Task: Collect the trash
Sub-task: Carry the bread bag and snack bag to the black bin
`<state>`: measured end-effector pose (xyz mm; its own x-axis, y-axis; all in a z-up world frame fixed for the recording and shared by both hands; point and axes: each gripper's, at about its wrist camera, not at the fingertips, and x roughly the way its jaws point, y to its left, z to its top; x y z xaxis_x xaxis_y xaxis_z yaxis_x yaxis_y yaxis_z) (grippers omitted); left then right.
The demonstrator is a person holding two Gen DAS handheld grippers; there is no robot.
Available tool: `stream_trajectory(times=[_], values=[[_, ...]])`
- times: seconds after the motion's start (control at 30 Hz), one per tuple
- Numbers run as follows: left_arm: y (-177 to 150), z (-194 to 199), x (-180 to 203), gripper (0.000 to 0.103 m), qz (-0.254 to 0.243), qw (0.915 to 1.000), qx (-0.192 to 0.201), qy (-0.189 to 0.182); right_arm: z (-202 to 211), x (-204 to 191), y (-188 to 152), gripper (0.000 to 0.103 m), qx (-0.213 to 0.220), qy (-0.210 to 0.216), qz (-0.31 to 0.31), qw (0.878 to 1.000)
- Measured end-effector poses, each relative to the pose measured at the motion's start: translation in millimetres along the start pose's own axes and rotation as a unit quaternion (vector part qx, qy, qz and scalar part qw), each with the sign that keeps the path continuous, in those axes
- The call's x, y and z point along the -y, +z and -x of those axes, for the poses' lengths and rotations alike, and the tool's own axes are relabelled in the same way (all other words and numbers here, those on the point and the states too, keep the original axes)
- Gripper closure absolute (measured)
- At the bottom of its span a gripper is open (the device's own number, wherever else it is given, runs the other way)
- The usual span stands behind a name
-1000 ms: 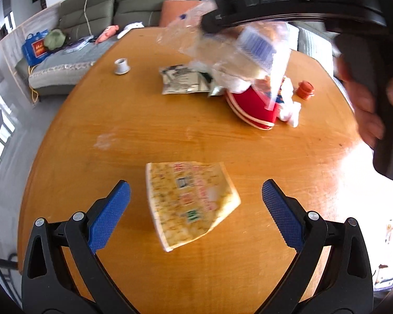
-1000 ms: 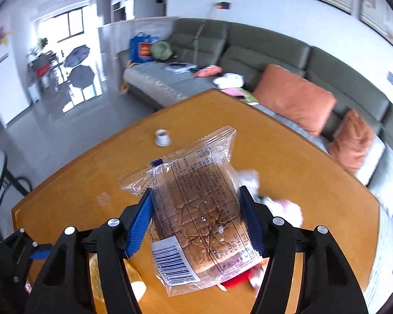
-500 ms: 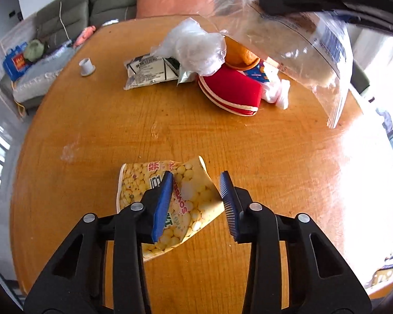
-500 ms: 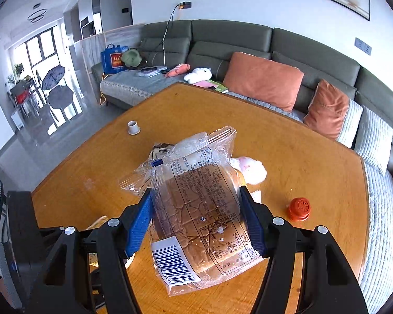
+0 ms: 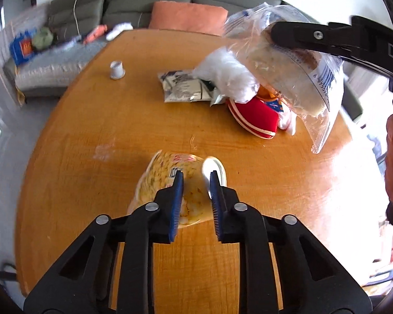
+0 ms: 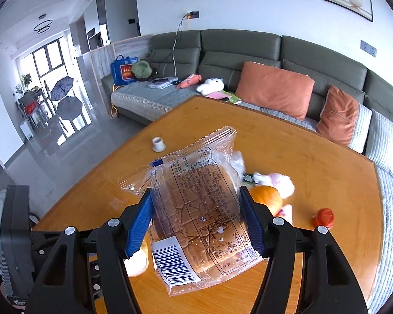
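Near the table's front edge, the left gripper [image 5: 195,183] had its jaws just closing on the snack bag [image 5: 167,183]: the blue pads pinched the yellow foil into a ridge between them, so it was clamped on the bag, which bulged to either side and showed its silver lining at the right. Whether the bag had left the wood I could not tell. The grip was taken low and from above, probably because a flat wrapper on a table [image 5: 86,141] gives nothing to hold unless it is bunched.

Above the table's right side the right gripper [image 6: 196,217] was clamped across the bread bag [image 6: 196,209], pads on its two long sides, barcode end toward the camera. It was held clear of the table, likely to keep that piece out of the way while the other hand gathered the next one.

Toward the far right of the table the remaining litter lay in a loose heap: a printed packet [image 5: 182,90], a white plastic wad [image 5: 226,74] partly over a red wrapper [image 5: 256,115], and an orange ball [image 6: 266,196]. A white cup [image 5: 117,70] stood apart near the far left edge, and an orange cap [image 6: 325,217] near the right edge. By my reading, collection was early, with most pieces not yet picked up
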<state>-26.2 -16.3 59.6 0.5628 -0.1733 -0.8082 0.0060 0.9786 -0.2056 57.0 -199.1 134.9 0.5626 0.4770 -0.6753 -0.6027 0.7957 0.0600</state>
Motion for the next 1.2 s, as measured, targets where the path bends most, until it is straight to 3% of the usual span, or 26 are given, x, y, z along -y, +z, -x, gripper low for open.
stream_trajectory(times=[0.13, 0.27, 0.57, 0.93, 1.2], values=[[0.1, 6.6, -31.7, 0.084, 0.047, 0.9971, 0.008, -0.058, -1.6, -13.1, 6.4, 0.038, 0.003, 0.004, -0.009, 1.0], [3.7, 19.8, -45.6, 0.088, 0.035, 0.9979, 0.027, -0.048, -4.8, -28.9, 12.3, 0.038, 0.009, 0.007, -0.004, 1.0], [10.9, 43.2, -86.2, 0.088, 0.053, 0.9946, 0.049, -0.074, -11.8, -60.5, 28.4, 0.038, 0.018, 0.015, -0.015, 1.0], [3.6, 90.1, -175.3, 0.088, 0.104, 0.99, 0.094, 0.01, -50.0, -155.1, 55.2, 0.038, 0.011, 0.08, 0.04, 0.996], [-39.4, 138.7, -258.7, 0.088, 0.175, 0.9743, 0.108, 0.092, -91.4, -266.1, 66.9, 0.038, -0.011, 0.159, 0.1, 0.982]])
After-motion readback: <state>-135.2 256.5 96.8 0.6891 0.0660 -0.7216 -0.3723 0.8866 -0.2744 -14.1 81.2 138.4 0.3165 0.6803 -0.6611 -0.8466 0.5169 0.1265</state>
